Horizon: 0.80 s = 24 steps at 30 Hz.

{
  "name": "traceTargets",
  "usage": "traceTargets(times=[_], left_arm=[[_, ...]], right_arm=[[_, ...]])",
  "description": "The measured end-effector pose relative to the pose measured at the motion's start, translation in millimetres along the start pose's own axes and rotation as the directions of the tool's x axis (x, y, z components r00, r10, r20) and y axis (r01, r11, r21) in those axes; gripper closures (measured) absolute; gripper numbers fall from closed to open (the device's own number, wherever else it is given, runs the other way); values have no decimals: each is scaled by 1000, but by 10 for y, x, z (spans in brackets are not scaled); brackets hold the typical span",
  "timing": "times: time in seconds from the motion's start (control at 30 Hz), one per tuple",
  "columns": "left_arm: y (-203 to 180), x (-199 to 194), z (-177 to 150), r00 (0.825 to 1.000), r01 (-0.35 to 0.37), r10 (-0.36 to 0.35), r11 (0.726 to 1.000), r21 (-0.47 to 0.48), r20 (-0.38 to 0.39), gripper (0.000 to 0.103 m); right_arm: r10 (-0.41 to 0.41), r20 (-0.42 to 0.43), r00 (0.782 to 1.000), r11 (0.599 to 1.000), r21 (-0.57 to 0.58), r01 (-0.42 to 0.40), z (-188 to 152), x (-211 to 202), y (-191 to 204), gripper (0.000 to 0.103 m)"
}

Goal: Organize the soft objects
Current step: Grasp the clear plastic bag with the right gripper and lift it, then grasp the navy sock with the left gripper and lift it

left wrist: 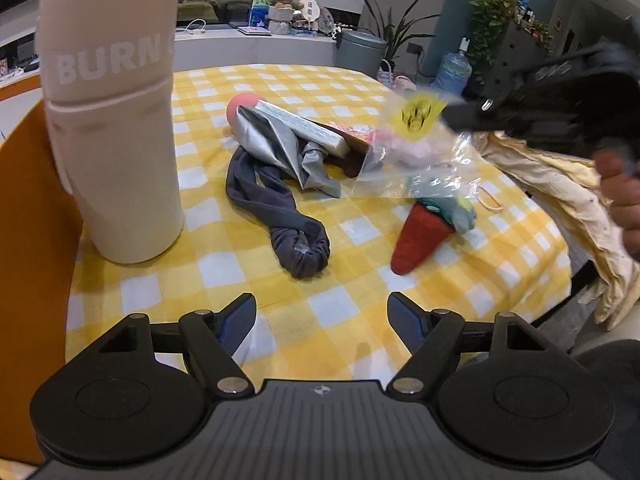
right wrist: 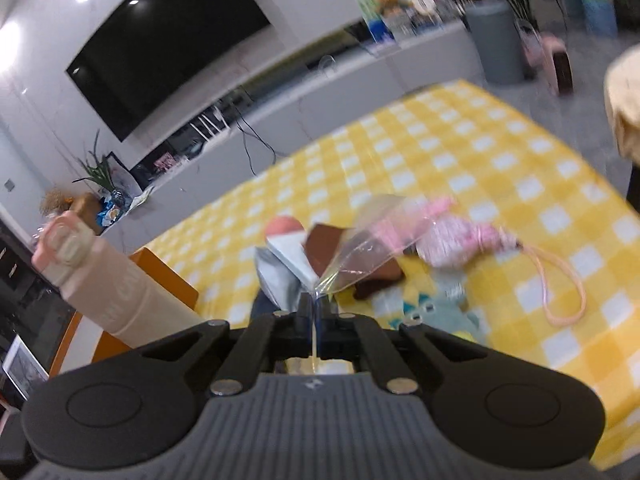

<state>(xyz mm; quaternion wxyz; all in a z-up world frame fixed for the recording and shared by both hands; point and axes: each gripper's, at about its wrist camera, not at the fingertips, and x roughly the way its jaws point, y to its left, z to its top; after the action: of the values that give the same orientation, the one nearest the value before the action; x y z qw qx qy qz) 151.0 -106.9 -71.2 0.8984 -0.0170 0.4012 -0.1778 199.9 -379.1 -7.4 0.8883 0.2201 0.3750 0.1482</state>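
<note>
The right gripper (right wrist: 316, 306) is pinched tight on the edge of a clear plastic bag (right wrist: 372, 240), which is lifted off the counter (left wrist: 352, 336) with a pink soft toy (right wrist: 460, 240) inside; a yellow sticker (left wrist: 420, 114) on the bag is too blurred to read. The left gripper (left wrist: 321, 316) hangs wide apart above the yellow-and-white checked cloth with nothing between its fingers. On the cloth lie a dark grey garment (left wrist: 280, 220), a crumpled silver one (left wrist: 272, 140), a book (left wrist: 300, 124) resting on it, a red carrot-shaped plush (left wrist: 420, 236) with a blue-green top, and a pink cord loop (right wrist: 560, 284). A tall beige bottle (left wrist: 112, 140) stands at the left, printed "BURN" in white; the rest of the word is cut off.
</note>
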Motion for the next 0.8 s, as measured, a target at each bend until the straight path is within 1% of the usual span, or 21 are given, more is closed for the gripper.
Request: traceTargets(times=[0.07,0.13,0.23,0.33,0.4,0.43,0.47,0.5,0.57,0.73,0.8], left_arm=[[-48,76,25,1000,-13,13,999,29,3,15],[-77,145,55,1000,-14,14,999,36,4,15],[-87,277,106,1000,2,-2,1000,9,-4,15],[-96,404,138,1000,1,-1,1000,-12,-13,15],[-92,473,159,999,31,-32,999,-37,-5,14],[-95,515,175,999,34,-35,999,-43,-12,13],[-113,540,189,1000,22,-22,999,-34,1,13],[-143,566,201,1000,-5,6,1000,-16,14,13],[-188,622,218,998,-57,57,998,15,27,13],[-236,697,226,994,-99,96,994,51,61,14],[-240,695,213,992,-104,100,993,59,76,26]], right_arm=[[12,21,1000,1000,-23,-12,11,-54,52,103],[11,22,1000,1000,-24,-11,8,-78,36,103],[-15,14,1000,1000,-23,15,1,-70,-17,103],[-26,20,999,1000,-4,26,-6,-108,-100,103],[-34,26,999,999,4,34,-6,-135,-139,103],[-46,25,999,999,1,46,-12,-144,-149,103],[-59,25,998,998,-4,60,-14,-145,-149,103],[-64,24,998,998,-7,64,-16,-145,-150,103],[-55,21,998,998,-9,55,-19,-151,-147,103],[-36,35,999,999,-30,37,-18,-201,-132,103],[-35,40,999,999,-28,36,-17,-219,-154,103]])
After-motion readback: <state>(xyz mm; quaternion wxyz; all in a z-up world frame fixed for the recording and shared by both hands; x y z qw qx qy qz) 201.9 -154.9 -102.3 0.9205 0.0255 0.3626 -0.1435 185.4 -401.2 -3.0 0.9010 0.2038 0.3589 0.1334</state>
